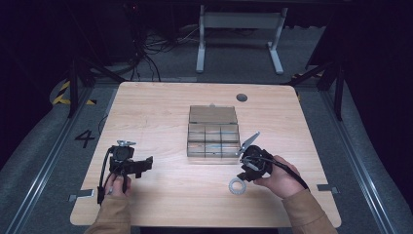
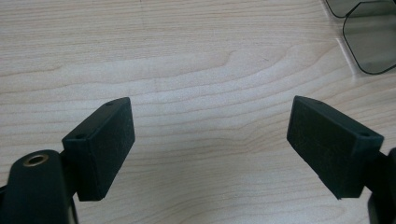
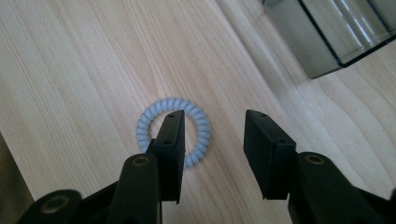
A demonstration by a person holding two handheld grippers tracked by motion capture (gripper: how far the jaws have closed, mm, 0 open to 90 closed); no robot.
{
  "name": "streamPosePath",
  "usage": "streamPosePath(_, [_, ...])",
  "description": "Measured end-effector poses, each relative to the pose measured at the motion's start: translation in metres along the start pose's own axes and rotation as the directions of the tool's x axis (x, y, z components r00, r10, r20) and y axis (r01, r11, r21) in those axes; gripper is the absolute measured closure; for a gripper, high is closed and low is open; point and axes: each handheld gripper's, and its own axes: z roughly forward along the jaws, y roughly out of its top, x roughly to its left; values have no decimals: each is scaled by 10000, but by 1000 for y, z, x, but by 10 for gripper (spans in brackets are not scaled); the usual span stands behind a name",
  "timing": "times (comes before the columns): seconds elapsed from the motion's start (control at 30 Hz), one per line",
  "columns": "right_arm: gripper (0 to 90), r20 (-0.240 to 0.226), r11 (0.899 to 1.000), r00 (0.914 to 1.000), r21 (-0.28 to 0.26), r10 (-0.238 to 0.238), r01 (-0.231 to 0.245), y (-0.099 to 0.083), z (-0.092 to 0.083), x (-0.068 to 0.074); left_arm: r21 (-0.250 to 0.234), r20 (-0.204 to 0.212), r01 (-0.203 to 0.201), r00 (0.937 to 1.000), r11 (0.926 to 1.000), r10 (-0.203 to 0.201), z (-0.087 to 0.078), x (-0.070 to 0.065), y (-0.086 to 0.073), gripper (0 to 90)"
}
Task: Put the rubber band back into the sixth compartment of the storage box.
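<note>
On table near front edge, coiled hair tie [image 3: 173, 130] lies ungrasped; my right gripper [image 3: 212, 140] straddles its rim, jaws apart. Left gripper [image 2: 210, 140] released, idle. Pickup and boxing pending, I judge.

— What sort of place is this?
— A lab or test room. The wooden table [image 1: 160, 105] stands alone on grey carpet, ringed by dark curtains.
— Anything else?
— Cables [image 1: 151, 46] heap on the floor behind, yellow-black hazard tape [image 1: 62, 92] marks the carpet, and a painted number 4 [image 1: 84, 138] sits by a floor rail [image 1: 46, 165].
</note>
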Motion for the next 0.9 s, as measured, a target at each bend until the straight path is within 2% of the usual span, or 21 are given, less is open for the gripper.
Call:
streamPosePath(0.57, [694,-42,9953,9993,898,-369,371,2,23,6,-12,-15,-13,10000,10000,13,0,0,0,158])
streamPosePath(0.9, [724,11,9921,9984,1126,-560,555,3,29,8,-2,-10,-16,10000,10000,16,-1,0,0,158])
